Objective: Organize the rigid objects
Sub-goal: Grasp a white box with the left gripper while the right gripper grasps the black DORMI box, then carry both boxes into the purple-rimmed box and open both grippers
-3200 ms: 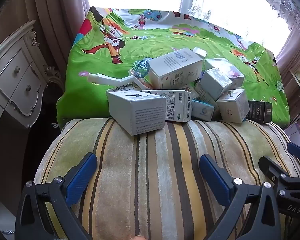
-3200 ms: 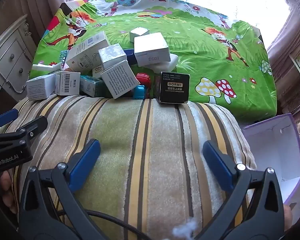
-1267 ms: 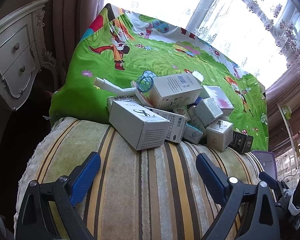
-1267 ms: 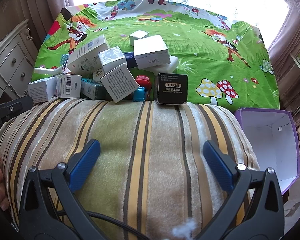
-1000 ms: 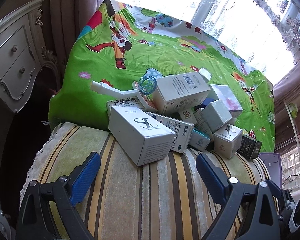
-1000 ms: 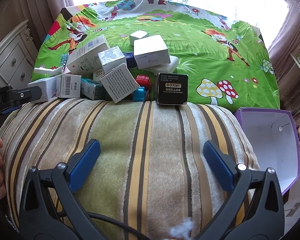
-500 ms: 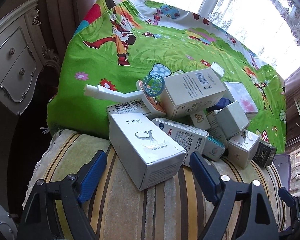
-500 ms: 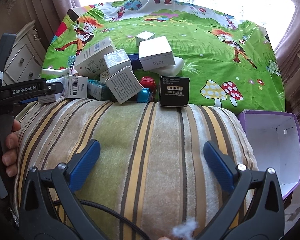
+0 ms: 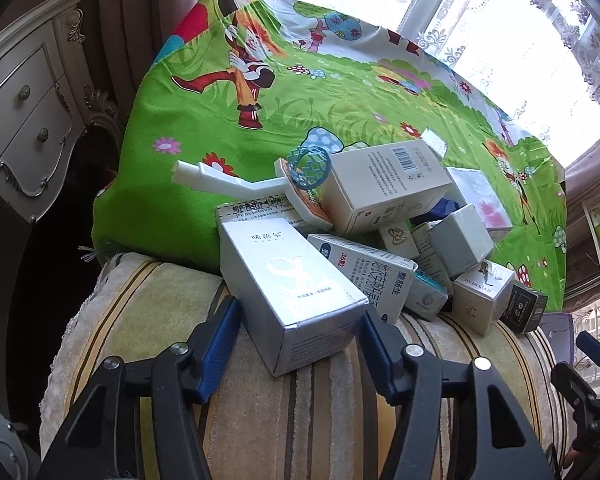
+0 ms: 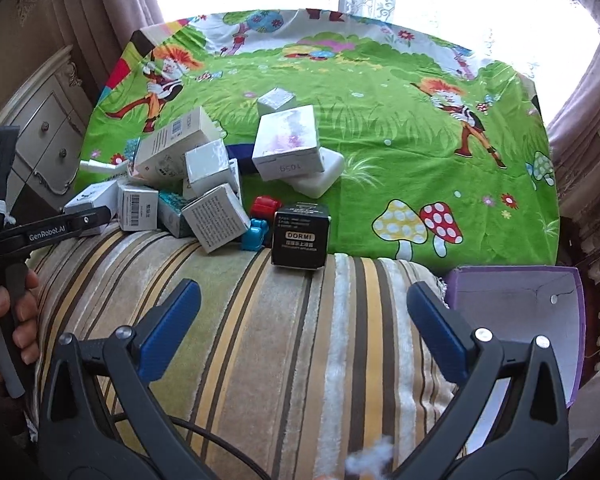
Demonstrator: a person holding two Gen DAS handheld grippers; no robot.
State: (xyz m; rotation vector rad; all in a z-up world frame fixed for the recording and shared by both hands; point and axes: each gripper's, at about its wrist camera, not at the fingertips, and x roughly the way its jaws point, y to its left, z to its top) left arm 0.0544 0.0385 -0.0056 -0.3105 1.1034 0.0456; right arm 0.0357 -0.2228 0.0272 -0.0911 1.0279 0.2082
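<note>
A heap of small boxes lies where a striped cushion (image 9: 332,420) meets a green cartoon cloth (image 9: 300,112). Nearest is a silver box (image 9: 296,288) with its near end between the blue pads of my left gripper (image 9: 298,344); the jaws stand close on both sides but I cannot tell if they touch it. Behind it lie a white barcode box (image 9: 384,184), a blue-lettered white box (image 9: 368,276) and a white plastic piece (image 9: 220,178). My right gripper (image 10: 304,328) is open and empty above the cushion, short of a black DORMI box (image 10: 300,236).
An open purple box (image 10: 516,308) stands right of the cushion. A white dresser (image 9: 24,120) and curtains stand left. Red and blue toy blocks (image 10: 260,224) lie by the black box. The left gripper's handle and a hand (image 10: 8,248) show at left.
My left gripper has moved forward to the silver box and narrowed its jaws around its near end. The right gripper has stayed open, hardly moving.
</note>
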